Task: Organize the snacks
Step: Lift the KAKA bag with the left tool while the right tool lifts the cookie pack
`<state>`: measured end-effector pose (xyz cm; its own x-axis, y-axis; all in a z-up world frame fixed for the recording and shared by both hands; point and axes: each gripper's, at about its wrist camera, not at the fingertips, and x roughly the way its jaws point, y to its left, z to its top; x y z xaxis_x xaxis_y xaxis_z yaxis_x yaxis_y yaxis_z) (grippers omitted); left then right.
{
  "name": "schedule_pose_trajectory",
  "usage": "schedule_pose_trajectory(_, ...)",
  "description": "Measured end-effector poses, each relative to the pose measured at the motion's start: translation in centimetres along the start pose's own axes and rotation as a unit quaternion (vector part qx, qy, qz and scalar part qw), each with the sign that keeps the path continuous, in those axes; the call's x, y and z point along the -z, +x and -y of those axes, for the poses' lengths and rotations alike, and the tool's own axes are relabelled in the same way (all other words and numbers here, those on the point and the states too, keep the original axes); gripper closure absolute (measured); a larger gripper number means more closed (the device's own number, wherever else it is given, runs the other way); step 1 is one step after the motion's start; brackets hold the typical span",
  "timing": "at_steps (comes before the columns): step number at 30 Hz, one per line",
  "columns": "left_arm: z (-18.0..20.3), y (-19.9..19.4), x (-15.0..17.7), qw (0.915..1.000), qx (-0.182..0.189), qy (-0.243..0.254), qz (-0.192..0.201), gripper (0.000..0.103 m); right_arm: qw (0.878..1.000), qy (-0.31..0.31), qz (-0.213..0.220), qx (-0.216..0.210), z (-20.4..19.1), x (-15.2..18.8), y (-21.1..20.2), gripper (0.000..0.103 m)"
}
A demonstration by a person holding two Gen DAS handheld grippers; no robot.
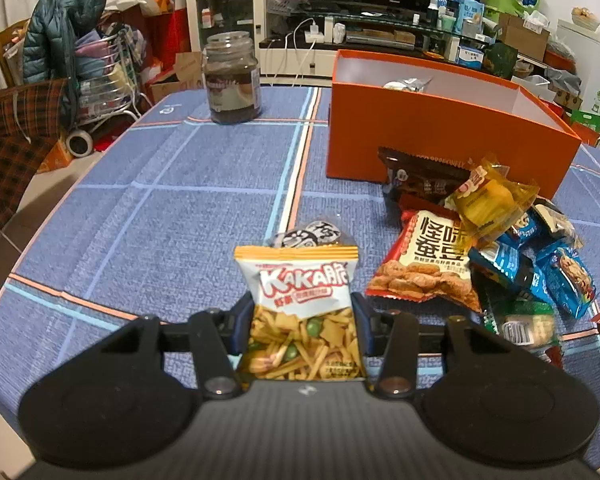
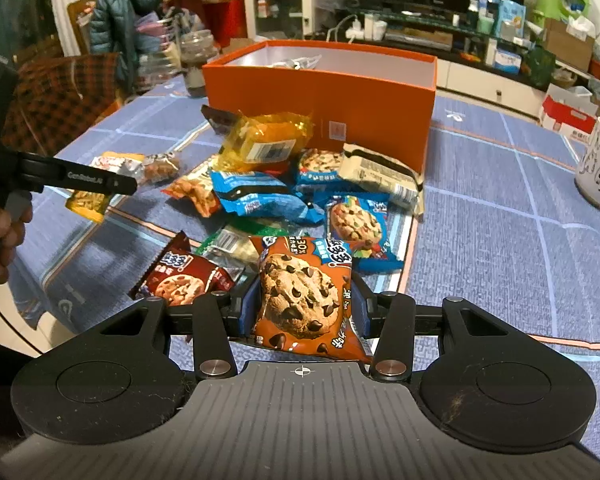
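Observation:
My left gripper [image 1: 302,320] is shut on an orange-and-white KAKA snack bag [image 1: 300,300], held upright above the blue tablecloth. The right wrist view shows the same bag [image 2: 87,203] off to the left. My right gripper [image 2: 304,310] is shut on a brown chocolate-chip cookie packet [image 2: 300,300], held just in front of the snack pile [image 2: 280,192]. That pile [image 1: 500,248] of red, yellow and blue packets lies against an open orange box [image 1: 440,140] [image 2: 320,92]. A silver packet [image 1: 406,84] shows inside the box.
A dark glass jar [image 1: 231,80] stands at the table's far left. A white patterned mug [image 2: 598,164] stands at the right edge. A small black-and-white packet [image 1: 312,234] lies behind the KAKA bag. A person's hand [image 2: 0,236] grips the left tool.

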<state>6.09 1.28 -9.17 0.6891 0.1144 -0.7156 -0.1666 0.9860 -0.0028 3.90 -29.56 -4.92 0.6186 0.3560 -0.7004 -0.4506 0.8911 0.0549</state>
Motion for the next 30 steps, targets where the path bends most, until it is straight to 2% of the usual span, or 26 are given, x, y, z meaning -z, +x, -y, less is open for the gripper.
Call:
schedule_pose_trajectory(11, 0.2, -1.0, -0.4, 0.9999, 0.004, 0.003, 0.014, 0.056, 1.000, -0.006, 0.029, 0.002, -0.8, -1.5, -1.5, 0.071)
schedule_pose_trajectory(23, 1.2, -3.3, -2.2, 0.9986, 0.038, 0.000, 0.036, 0.056, 0.998, 0.002, 0.057, 0.025, -1.7, -3.8, -2.3, 0.071)
schedule_pose_trajectory(30, 2.6, -4.0, -3.3, 0.9975, 0.048, 0.017, 0.049, 0.056, 0.997, 0.023, 0.066, 0.034, -1.0, -5.0, -2.2, 0.071)
